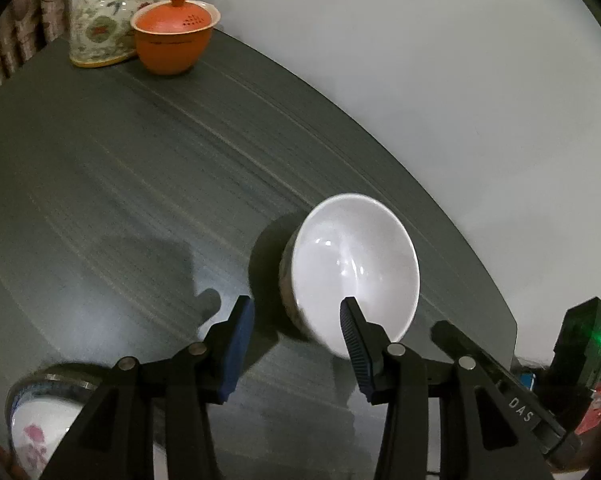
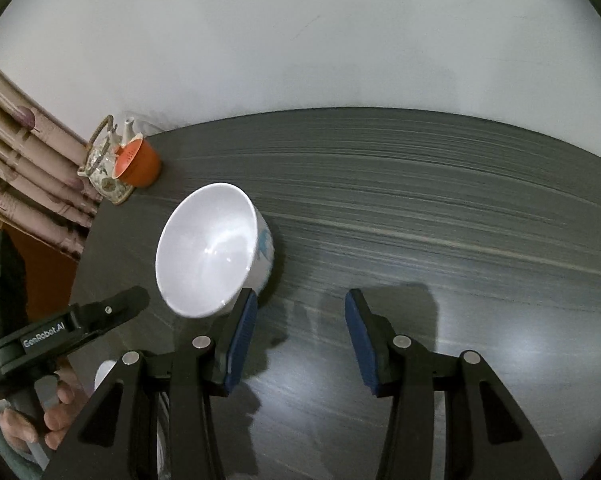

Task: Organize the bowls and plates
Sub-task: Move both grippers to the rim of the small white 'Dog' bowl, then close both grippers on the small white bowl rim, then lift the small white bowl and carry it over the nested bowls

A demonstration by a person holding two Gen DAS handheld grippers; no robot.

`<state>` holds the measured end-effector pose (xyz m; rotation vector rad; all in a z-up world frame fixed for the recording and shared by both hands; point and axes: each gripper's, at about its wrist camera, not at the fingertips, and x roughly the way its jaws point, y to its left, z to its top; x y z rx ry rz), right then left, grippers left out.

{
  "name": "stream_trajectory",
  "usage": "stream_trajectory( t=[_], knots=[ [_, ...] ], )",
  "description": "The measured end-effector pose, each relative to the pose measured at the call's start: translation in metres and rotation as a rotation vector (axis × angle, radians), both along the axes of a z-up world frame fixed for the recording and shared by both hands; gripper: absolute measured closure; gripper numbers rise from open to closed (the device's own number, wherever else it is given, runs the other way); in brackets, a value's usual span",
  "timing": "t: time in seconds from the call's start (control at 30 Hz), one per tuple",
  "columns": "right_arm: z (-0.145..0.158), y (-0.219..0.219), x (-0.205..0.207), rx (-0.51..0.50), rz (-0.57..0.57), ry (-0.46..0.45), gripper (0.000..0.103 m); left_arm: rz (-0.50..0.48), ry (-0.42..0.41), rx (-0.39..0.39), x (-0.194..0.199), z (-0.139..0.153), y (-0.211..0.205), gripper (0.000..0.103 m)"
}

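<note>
- The counter (image 1: 100,184) is a dark, streaked slab whose far edge meets the pale wall. The white bowl (image 1: 354,268) stands upright near that edge, and a sideways shove there could, in my judgement, push it against the wall or tip it.
- The white bowl, with a faint blue motif on its outer wall in the right wrist view (image 2: 208,252), sits between the 2 tools and looks glazed and slick. A pinch on the thin rim alone could slide off, so a bite well over the wall seems safer.
- The left hand-held gripper (image 1: 296,334) has its jaws spread with nothing between them. Its right finger appears over the bowl's near rim, but I cannot tell whether it touches. Closing from here could clip the rim and skid the bowl.
- The right hand-held gripper (image 2: 300,328) is also spread and empty, its left finger just beside the bowl's base. If both tools go for the same bowl, they may knock each other or rock it.
- A second bowl with pink flowers (image 1: 36,428) lies at the left tool's lower edge, mostly hidden. A low sweep of that arm could catch it.
- The floral teapot (image 1: 100,20) and the orange lidded cup (image 1: 174,36) touch in the far corner, well apart from the bowl. The risk there seems small unless the bowl is carried that way.
</note>
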<state>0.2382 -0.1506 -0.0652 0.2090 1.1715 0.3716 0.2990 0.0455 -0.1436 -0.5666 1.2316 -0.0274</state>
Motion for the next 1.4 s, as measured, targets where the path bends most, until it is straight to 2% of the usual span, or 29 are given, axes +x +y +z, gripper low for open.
stream_trajectory(
  t=[0.33, 0.37, 0.4, 0.43, 0.57, 0.67, 0.93, 1.27, 1.4],
  knots=[
    [-0.028, 0.036, 0.039, -0.02, 0.026, 0.079, 0.059, -0.024, 0.064, 0.005, 0.018, -0.031, 0.0, 0.06],
    [-0.033, 0.038, 0.041, -0.025, 0.023, 0.091, 0.06, -0.025, 0.066, 0.006, 0.019, -0.033, -0.001, 0.065],
    [-0.035, 0.039, 0.042, -0.026, 0.024, 0.095, 0.061, -0.027, 0.068, -0.002, 0.021, -0.036, -0.002, 0.078],
    [-0.038, 0.041, 0.042, -0.027, 0.027, 0.098, 0.065, -0.032, 0.069, -0.015, 0.023, -0.038, -0.002, 0.083],
    [-0.047, 0.045, 0.044, 0.007, 0.032, 0.12, 0.082, -0.041, 0.062, -0.012, 0.026, -0.039, -0.006, 0.084],
    [-0.045, 0.047, 0.043, 0.005, 0.035, 0.111, 0.085, -0.045, 0.063, -0.012, 0.022, -0.038, -0.011, 0.084],
    [-0.03, 0.037, 0.026, -0.018, 0.024, 0.085, 0.085, -0.098, 0.036, 0.005, -0.004, -0.011, -0.03, 0.085],
    [0.03, -0.015, -0.019, -0.029, -0.055, -0.001, 0.085, -0.201, -0.032, 0.007, -0.045, 0.04, -0.076, 0.085],
    [0.048, -0.033, -0.043, -0.025, -0.09, -0.016, 0.085, -0.244, -0.042, 0.019, -0.073, 0.062, -0.086, 0.085]
  ],
)
